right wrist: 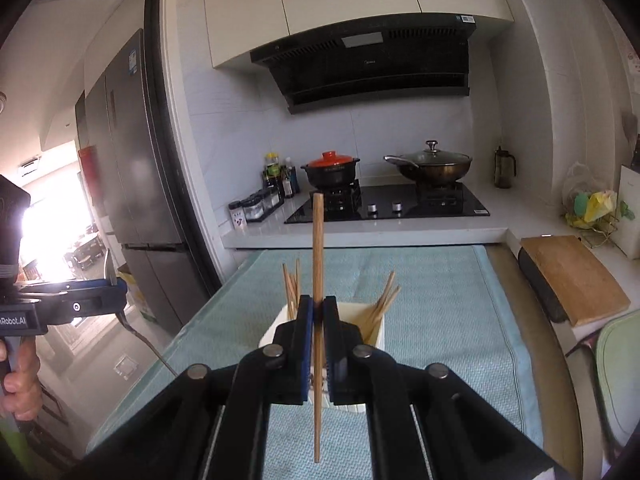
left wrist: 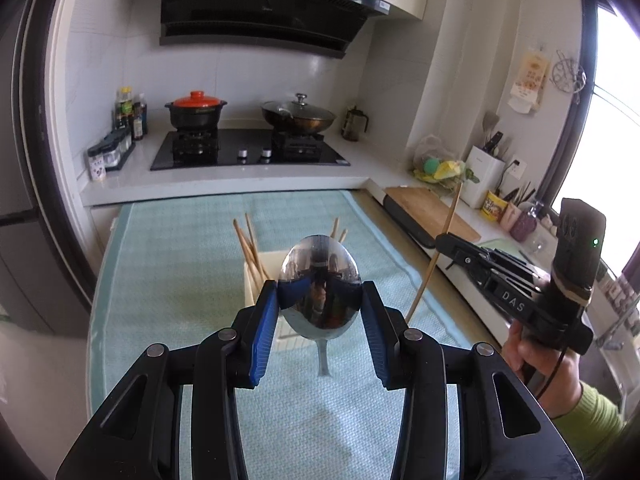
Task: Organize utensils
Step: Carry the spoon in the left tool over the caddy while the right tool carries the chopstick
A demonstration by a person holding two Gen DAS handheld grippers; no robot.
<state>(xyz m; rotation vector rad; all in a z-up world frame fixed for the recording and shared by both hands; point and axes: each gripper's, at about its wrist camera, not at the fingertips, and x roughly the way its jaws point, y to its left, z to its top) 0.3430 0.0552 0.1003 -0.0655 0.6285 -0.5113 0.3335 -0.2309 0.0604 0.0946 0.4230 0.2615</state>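
My left gripper (left wrist: 320, 300) is shut on a steel spoon (left wrist: 320, 280), bowl up and handle hanging down, above the white utensil holder (left wrist: 254, 276). Several wooden chopsticks (left wrist: 250, 246) stand in the holder. My right gripper (right wrist: 318, 316) is shut on a single wooden chopstick (right wrist: 318, 248), held upright just in front of the white holder (right wrist: 378, 334), which has chopsticks (right wrist: 382, 300) in both compartments. The right gripper also shows in the left wrist view (left wrist: 444, 242) with its chopstick (left wrist: 438, 256). The left gripper shows at the left edge of the right wrist view (right wrist: 114, 282).
The holder stands on a light green cloth (right wrist: 440, 320) on a table. Behind is a counter with a gas hob (right wrist: 384, 204), a red-lidded pot (right wrist: 332, 170) and a wok (right wrist: 430, 166). A wooden cutting board (right wrist: 572, 276) lies to the right. A fridge (right wrist: 132, 184) is at left.
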